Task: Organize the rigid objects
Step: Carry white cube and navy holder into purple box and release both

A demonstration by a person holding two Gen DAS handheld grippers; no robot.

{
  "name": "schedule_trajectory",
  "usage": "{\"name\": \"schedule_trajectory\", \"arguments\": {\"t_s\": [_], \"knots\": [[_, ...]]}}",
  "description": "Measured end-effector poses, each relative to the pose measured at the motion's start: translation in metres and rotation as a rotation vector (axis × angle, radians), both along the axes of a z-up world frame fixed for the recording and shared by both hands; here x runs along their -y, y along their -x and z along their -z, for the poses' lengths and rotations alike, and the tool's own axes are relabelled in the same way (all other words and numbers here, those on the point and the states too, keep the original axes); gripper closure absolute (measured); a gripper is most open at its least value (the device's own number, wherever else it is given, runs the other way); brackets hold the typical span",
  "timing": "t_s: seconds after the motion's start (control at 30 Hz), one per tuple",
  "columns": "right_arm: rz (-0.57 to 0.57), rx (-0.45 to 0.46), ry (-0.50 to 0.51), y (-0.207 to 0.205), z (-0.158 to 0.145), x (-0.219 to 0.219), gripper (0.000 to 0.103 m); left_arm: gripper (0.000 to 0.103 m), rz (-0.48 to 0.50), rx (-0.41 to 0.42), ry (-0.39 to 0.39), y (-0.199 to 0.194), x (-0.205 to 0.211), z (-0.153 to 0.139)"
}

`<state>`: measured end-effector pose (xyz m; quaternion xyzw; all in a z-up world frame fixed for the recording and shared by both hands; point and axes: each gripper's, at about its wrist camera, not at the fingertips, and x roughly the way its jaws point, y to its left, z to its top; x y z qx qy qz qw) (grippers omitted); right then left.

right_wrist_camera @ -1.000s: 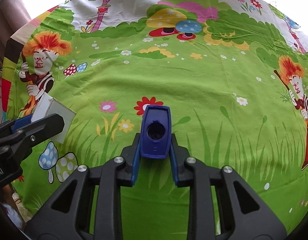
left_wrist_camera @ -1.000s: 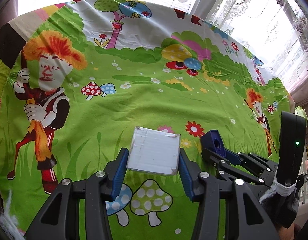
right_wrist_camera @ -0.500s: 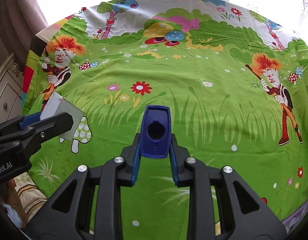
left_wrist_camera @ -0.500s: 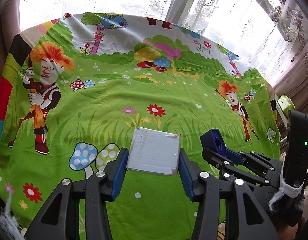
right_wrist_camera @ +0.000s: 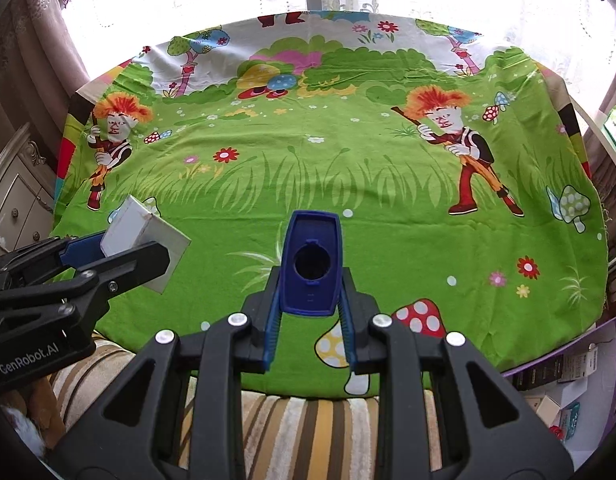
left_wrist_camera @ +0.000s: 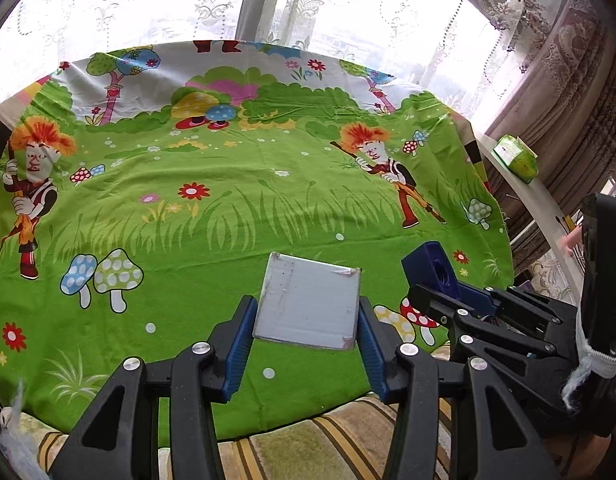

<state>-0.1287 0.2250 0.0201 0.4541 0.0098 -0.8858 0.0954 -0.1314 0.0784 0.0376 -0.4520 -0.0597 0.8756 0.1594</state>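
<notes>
A flat white square box (left_wrist_camera: pixel 308 306) is clamped between the blue pads of my left gripper (left_wrist_camera: pixel 306 332), lifted above the near edge of the cartoon-print green cloth (left_wrist_camera: pixel 248 200). My right gripper (right_wrist_camera: pixel 309 300) is shut on a dark blue plastic piece (right_wrist_camera: pixel 312 266) with a round hole in its face, also held in the air over the cloth's near edge. In the left wrist view the right gripper (left_wrist_camera: pixel 435 288) and its blue piece (left_wrist_camera: pixel 431 268) appear at the right. The right wrist view shows the left gripper (right_wrist_camera: pixel 120 246) with the white box (right_wrist_camera: pixel 140 232) at the left.
A striped cushion (right_wrist_camera: pixel 308 420) lies under the cloth's near edge. A purple tray with small boxes (right_wrist_camera: pixel 567 376) sits lower right. A green carton (left_wrist_camera: pixel 515 156) rests on a white ledge at the right. A cabinet (right_wrist_camera: pixel 16 200) stands left; lace curtains (left_wrist_camera: pixel 308 4) hang behind.
Both grippers have pulled back toward the near edge of the cloth and risen, each still holding its object. More of the cloth, the cushion and the window now shows.
</notes>
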Motion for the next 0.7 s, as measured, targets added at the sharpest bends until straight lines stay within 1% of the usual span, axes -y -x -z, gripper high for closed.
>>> {"name": "schedule_trajectory", "arguments": {"t_s": [0.27,0.43,0.7], "knots": [[0.063,-0.025,-0.029,-0.038,-0.017,-0.051,0.074,0.053,0.103,-0.009,-0.002,-0.032,-0.055,-0.007],[0.116,-0.038,-0.039,-0.067,-0.024,-0.080,0.074,0.053,0.191,-0.008,-0.001,-0.054,-0.093,-0.009],[0.245,-0.025,-0.051,-0.113,-0.023,-0.142,0.074,0.053,0.336,0.003,-0.001,-0.086,-0.157,-0.009]]}}
